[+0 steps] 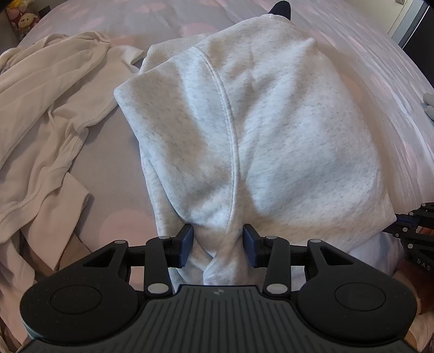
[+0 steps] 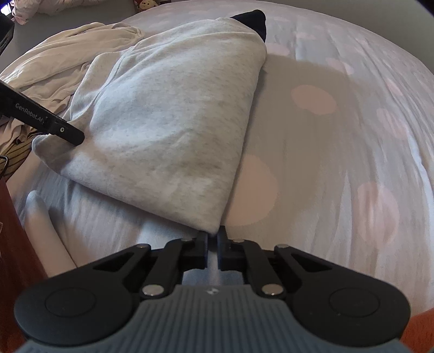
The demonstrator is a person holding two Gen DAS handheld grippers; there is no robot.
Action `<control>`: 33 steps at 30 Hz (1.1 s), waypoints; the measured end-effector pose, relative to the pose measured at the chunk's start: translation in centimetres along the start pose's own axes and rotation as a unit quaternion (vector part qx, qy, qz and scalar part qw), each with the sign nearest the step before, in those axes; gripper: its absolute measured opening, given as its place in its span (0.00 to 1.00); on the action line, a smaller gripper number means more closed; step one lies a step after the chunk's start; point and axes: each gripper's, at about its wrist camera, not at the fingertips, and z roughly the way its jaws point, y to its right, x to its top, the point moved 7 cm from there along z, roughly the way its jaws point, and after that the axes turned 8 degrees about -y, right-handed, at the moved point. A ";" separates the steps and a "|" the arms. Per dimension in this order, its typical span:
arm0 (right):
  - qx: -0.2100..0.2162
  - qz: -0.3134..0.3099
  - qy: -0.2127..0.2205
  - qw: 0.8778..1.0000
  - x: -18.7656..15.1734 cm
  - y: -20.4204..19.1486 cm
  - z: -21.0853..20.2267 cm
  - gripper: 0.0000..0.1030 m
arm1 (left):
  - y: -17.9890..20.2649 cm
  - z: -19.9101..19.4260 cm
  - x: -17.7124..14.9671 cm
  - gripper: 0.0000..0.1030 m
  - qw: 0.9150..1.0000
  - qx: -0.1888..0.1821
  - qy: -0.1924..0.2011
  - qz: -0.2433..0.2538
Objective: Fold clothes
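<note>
fleece of the light grey heathered sweatshirt (image 1: 271, 130), already doubled over on the bed, is bunched inside the left gripper (image 1: 218, 245); the right gripper (image 2: 213, 249), nearly closed, pinches its near corner. cream garment (image 1: 46, 122), left of the left gripper, lies crumpled.

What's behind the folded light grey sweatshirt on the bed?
A dark navy fabric corner pokes out behind the light grey sweatshirt; the rest of it is covered. A cream garment lies beside it.

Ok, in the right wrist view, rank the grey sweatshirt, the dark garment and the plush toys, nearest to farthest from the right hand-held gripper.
1. Grey sweatshirt, corner pinched in the right hand-held gripper.
2. Dark garment, beyond the sweatshirt's far end.
3. Plush toys, top edge, farthest.
</note>
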 end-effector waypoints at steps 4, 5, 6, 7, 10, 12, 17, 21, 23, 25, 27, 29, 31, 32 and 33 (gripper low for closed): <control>-0.013 0.000 -0.008 1.000 -0.4 0.1 0.0 0.00 | -0.5 -0.3 -0.6 0.37 1.000 0.001 0.003 0.001; -0.012 0.002 -0.007 1.000 -0.5 0.2 -0.1 0.00 | -0.6 -0.4 -0.8 0.37 1.000 0.002 0.004 0.001; -0.010 0.003 -0.007 1.000 -0.6 0.3 -0.2 0.00 | -0.7 -0.4 -0.9 0.37 1.000 0.002 0.005 0.001; -0.009 0.005 -0.006 1.000 -0.7 0.4 -0.3 0.00 | -0.8 -0.5 -1.1 0.37 1.000 0.003 0.005 0.001; 0.002 0.006 0.013 1.000 -0.8 0.3 -0.9 0.00 | -1.1 -0.8 -1.4 0.37 1.000 0.004 0.006 0.001; 0.013 0.005 0.025 1.000 -0.7 0.2 -1.3 0.03 | 0.9 -0.7 -0.1 0.37 1.000 0.006 0.006 0.003; 0.028 0.013 0.037 0.999 -0.5 0.2 -1.8 0.05 | 0.7 -1.0 -0.3 0.37 1.000 0.004 0.008 0.000; 0.040 0.020 0.047 0.998 -0.3 0.2 -2.2 0.08 | 2.2 -2.1 -0.1 0.38 1.000 -0.006 0.017 -0.008; 0.045 0.023 0.051 0.997 -0.3 0.2 -2.5 0.13 | 2.3 -2.9 -0.3 0.40 1.000 -0.012 0.026 -0.010; 0.051 0.026 0.056 0.997 -0.2 0.2 -2.7 0.17 | 2.8 -3.2 1.6 0.42 0.999 -0.021 0.044 -0.022; 0.057 0.029 0.061 0.996 -0.1 0.2 -2.9 0.23 | 2.6 -4.1 2.6 0.44 0.996 -0.031 0.069 -0.039; 0.067 0.034 0.075 0.994 0.1 0.3 -3.6 0.33 | 2.1 -5.4 3.1 0.47 0.993 -0.041 0.100 -0.054; 0.071 0.043 0.086 0.993 0.6 0.6 -4.3 0.36 | 1.7 -6.5 3.5 0.50 0.988 -0.053 0.126 -0.068; 0.072 0.050 0.091 0.992 0.9 0.8 -4.6 0.37 | 1.4 -6.9 3.7 0.51 0.986 -0.058 0.137 -0.075; 0.072 0.057 0.097 0.991 1.2 1.1 -5.0 0.38 | 0.9 -6.9 4.3 0.52 0.983 -0.061 0.149 -0.084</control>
